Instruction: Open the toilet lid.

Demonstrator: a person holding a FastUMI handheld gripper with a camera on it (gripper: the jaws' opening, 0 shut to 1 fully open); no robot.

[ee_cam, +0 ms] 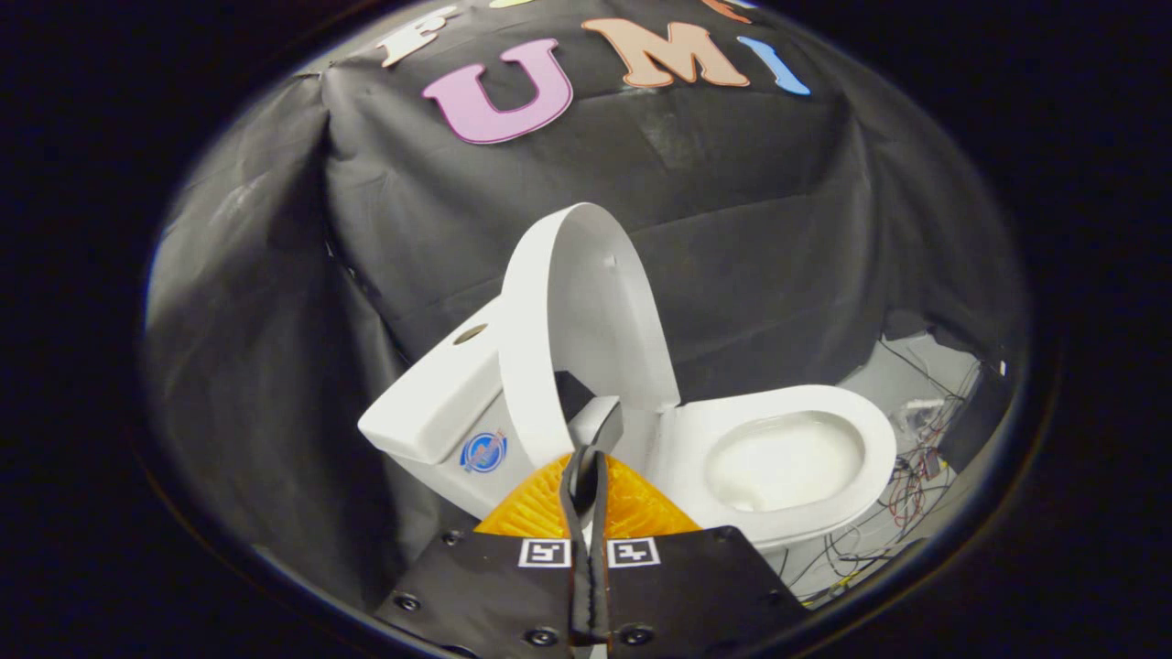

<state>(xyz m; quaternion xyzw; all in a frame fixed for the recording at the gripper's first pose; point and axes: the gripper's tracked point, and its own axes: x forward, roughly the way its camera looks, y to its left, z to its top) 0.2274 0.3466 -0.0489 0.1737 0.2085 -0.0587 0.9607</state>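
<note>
Standing up almost straight, the toilet lid [586, 320] is open and leans back toward the white tank [439, 403]. Its lower edge meets the toilet at the hinge, right behind the seat [870, 448]. The seat lies flat around the bowl [787, 462]. The bowl is a big white cup shape, and its inside looks smooth, white and a little shiny; I cannot tell if water is in it.

The tank sits just behind the lid. It has a round hole [470, 333] on its top and a round blue sticker [483, 452] on its side.

The hand-held gripper [589, 458] is close in front of the lid's lower edge. Its two dark fingers [580, 494] are pressed together, with only a thin line between them, and nothing is held in them. The tips reach up to the bottom of the lid, but I cannot tell if they touch it. Orange ribbed parts [632, 508] sit on both sides of the fingers.

On the far side of the toilet from the tank, a tangle of thin wires [906, 485] lies on the pale floor [893, 380]. Black cloth [275, 366] hangs behind the toilet.
</note>
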